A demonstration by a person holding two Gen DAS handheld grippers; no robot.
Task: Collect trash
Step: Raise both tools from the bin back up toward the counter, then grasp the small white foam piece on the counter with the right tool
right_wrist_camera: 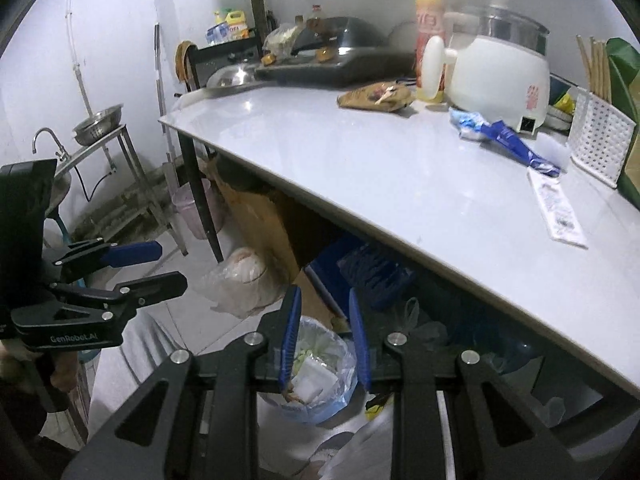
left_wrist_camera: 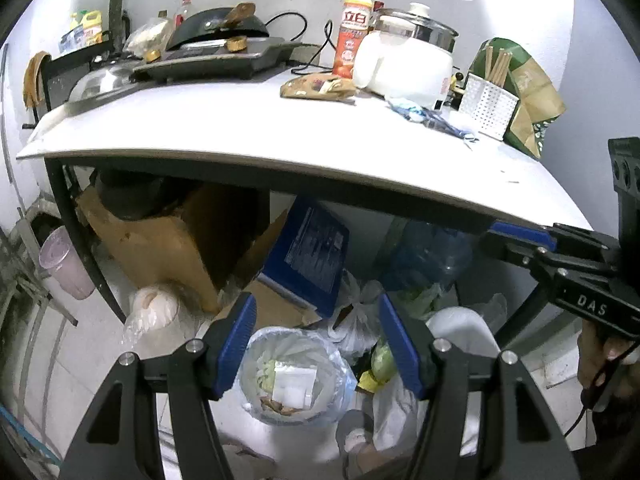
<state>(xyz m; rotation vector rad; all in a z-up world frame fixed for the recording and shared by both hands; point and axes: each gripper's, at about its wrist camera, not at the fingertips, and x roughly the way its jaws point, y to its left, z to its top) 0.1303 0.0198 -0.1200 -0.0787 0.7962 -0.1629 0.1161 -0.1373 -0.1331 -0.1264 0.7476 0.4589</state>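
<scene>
Both grippers hang in the air in front of the white table [left_wrist_camera: 248, 136], above the floor. Left gripper [left_wrist_camera: 316, 344]: jaws wide apart, nothing between the blue pads. Right gripper [right_wrist_camera: 325, 340]: jaws at a narrower gap, pads not touching each other and nothing clamped — open, empty.

Bin [right_wrist_camera: 316, 376] stands on the floor below both grippers, at the table's front edge, lined with a clear bluish bag; it holds white wrappers, greenish scraps and brown bits. More bags and cartons lie under the table beside it.

Trash on the tabletop, all well apart from both grippers:
- crumpled brown wrapper [right_wrist_camera: 376, 96], just beside the orange bottle [right_wrist_camera: 430, 24] and the white electric pot [right_wrist_camera: 500, 68];
- blue-and-white wrapper [right_wrist_camera: 504, 136], in front of the pot, near the white perforated holder [right_wrist_camera: 600, 140] with chopsticks;
- flat white sachet [right_wrist_camera: 556, 208], nearer the front edge — print too small to read.
</scene>
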